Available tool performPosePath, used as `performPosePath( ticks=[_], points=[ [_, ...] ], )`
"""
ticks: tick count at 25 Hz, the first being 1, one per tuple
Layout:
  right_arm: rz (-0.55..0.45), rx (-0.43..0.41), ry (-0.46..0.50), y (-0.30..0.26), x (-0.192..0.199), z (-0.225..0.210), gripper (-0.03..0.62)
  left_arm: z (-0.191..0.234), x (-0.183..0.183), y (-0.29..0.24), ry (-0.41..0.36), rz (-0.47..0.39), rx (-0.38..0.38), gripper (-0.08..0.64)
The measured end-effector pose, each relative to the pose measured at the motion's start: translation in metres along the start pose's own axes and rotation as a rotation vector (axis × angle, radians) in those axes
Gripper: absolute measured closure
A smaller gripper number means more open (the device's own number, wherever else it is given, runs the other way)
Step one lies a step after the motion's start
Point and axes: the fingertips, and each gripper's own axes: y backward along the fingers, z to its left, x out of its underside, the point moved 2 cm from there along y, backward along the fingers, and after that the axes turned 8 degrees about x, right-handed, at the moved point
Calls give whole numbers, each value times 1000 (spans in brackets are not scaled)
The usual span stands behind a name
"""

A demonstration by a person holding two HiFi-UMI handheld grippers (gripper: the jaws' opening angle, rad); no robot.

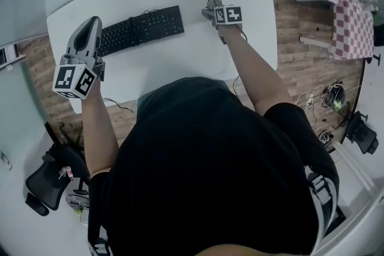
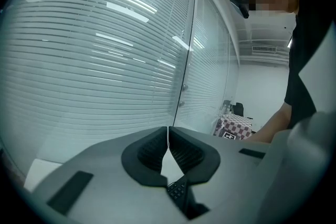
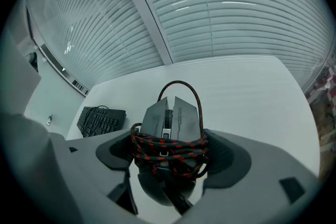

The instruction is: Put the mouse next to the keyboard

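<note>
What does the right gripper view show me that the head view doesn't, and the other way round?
Only the right gripper view: the red-and-black cable wound round the mouse, which the right gripper clamps, and window blinds behind. Only the head view: the left gripper, the wooden floor and a checkered table. Both: the black keyboard on the white table.

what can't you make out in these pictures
- Right gripper view: the right tongs hide whether the mouse rests on the table.
- Head view: the mouse is almost wholly under the right tongs; the person's body hides the table's near edge.
- Left gripper view: only a few keys of the keyboard show below the shut left tongs.
</note>
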Motion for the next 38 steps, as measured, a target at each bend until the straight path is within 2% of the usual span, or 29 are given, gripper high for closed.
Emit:
performPosePath(
  ticks=[11, 21, 29, 38],
  points=[
    [75, 29, 22, -20, 20, -1, 206, -2, 6, -5, 14, 23, 5, 535],
    [108, 66, 44, -26, 20, 0, 206, 1, 9, -8, 18, 32, 12, 535],
    [120, 80, 72, -25, 21, 1, 206, -3, 10, -10, 34, 24, 22, 535],
    [106, 74, 59, -25, 22, 3, 206, -9, 13, -9, 35, 27, 28, 535]
  ],
)
